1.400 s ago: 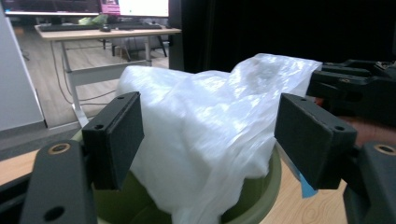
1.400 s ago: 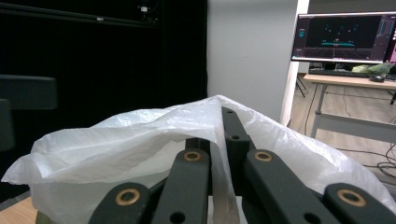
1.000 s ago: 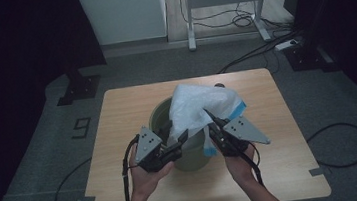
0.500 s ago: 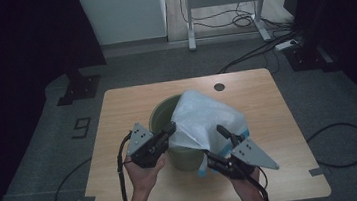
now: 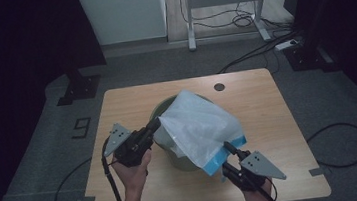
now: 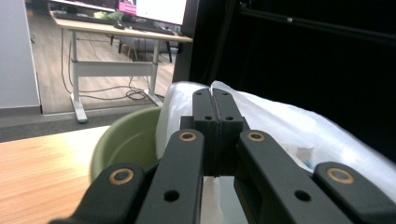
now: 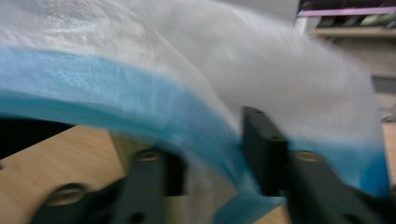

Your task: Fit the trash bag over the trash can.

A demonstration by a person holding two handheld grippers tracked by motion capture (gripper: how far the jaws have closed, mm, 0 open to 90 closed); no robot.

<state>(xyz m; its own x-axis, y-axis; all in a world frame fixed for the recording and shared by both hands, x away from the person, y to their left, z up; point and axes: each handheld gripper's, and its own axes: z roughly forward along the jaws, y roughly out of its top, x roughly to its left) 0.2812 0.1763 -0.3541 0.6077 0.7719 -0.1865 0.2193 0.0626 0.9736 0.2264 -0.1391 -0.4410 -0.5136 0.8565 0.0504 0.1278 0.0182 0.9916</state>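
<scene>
From the high view, I see the plastic bag (image 5: pixel 200 128) draped over the green bin (image 5: pixel 164 113) mid-worktop (image 5: pixel 269 121). My left tool (image 5: pixel 155 125), at nine o'clock, is clamped on its edge.

The left gripper view confirms those jaws are shut on film.

In the right gripper view, my right tool (image 7: pixel 210 154) has been closing around the blue hem (image 7: pixel 116 102); it is blurred and probably not yet pinched, so the hem could slip free.

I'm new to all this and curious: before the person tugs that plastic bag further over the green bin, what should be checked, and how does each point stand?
1. Left gripper shut on the plastic bag: ok, jaws closed at the bag's edge.
2. Right gripper gripping the bag's blue hem: cannot tell; its jaws have just been closing, hem between them.
3. Green bin upright on the table: ok.
4. Bag over the rim: not ok, far rim uncovered.
</scene>
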